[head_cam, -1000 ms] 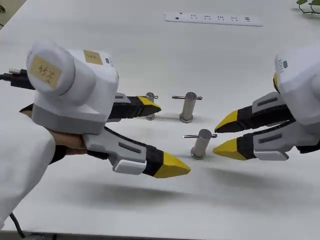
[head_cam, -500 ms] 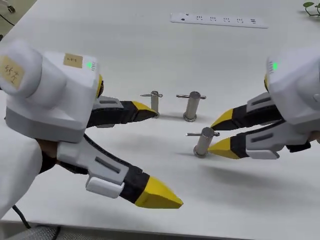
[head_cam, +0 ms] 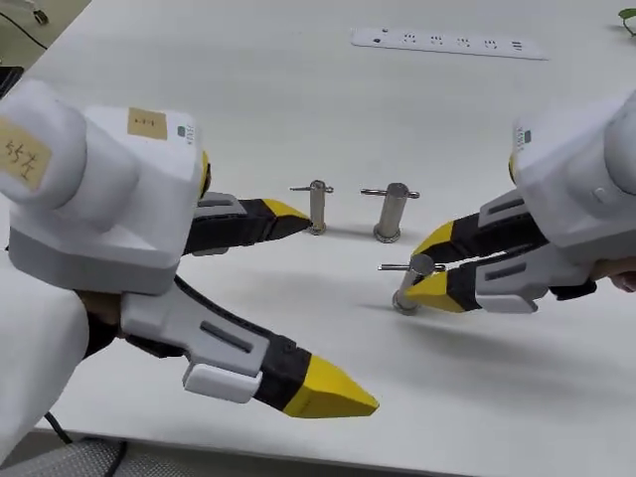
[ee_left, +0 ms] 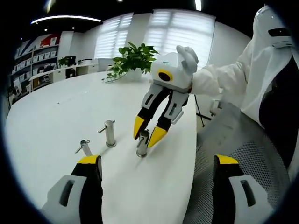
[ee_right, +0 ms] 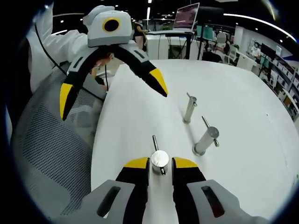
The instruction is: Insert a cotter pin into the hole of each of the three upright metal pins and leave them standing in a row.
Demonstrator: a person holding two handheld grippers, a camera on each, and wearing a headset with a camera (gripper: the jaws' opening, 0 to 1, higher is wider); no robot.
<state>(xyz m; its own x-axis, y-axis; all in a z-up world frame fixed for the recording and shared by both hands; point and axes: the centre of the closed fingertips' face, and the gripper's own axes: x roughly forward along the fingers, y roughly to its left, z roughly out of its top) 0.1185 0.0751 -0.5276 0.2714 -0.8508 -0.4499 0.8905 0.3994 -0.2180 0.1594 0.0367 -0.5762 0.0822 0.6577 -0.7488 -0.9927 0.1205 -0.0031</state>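
Nearest grey metal upright pin (head_cam: 419, 265) is recorded standing on the white tabletop (head_cam: 298, 99), in front of the other two, with a thin wire cotter pin (head_cam: 395, 267) passed through its head and pointing left in the head view. The pin is flanked by the yellow-tipped black jaws of the right gripper (head_cam: 425, 268). In the right gripper view both tips are seen pressed against the sides of the pin's head, so the claw is noted as clamped on it. Half a second earlier the same tips were observed just to the right of this pin, not yet astride it.

Behind it, a slim metal pin (head_cam: 318, 207) and a thicker metal pin (head_cam: 391, 214) are seen upright and side by side, each crossed by its own cotter pin; their places are unchanged.

The left gripper (head_cam: 333, 308) is held with its jaws wide apart, as before, with nothing between them. Its upper tip is noted near the slim pin, not touching.

A white power strip (head_cam: 449, 43) is noted at the far side of the table.
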